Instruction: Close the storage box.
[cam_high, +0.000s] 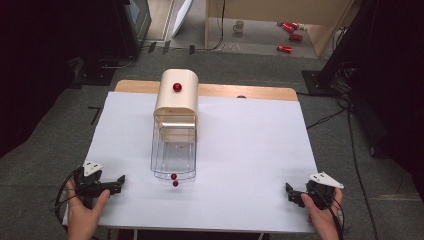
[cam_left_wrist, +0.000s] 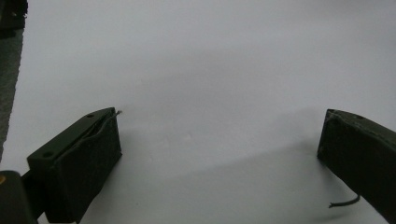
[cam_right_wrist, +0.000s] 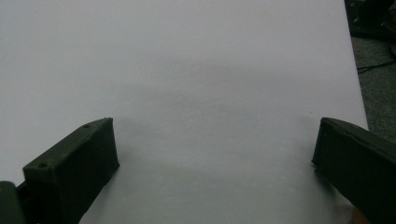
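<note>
A cream bread-box-like container (cam_high: 176, 95) with a red knob (cam_high: 177, 87) stands at the table's far middle. Its clear plastic lid (cam_high: 173, 150) lies open toward me, with a red knob (cam_high: 174, 177) at its near edge. My left gripper (cam_high: 118, 183) rests at the near left of the white table (cam_high: 250, 145), jaws wide apart and empty, as its own view (cam_left_wrist: 219, 140) shows. My right gripper (cam_high: 292, 194) rests at the near right, open and empty as well (cam_right_wrist: 215, 144). A hand holds each gripper.
Grey carpet surrounds the table. Beyond it stand a wooden desk frame (cam_high: 320, 30), a mug (cam_high: 239, 26) and red cans (cam_high: 290, 30) on the floor. Black cables (cam_high: 350, 125) run along the right side.
</note>
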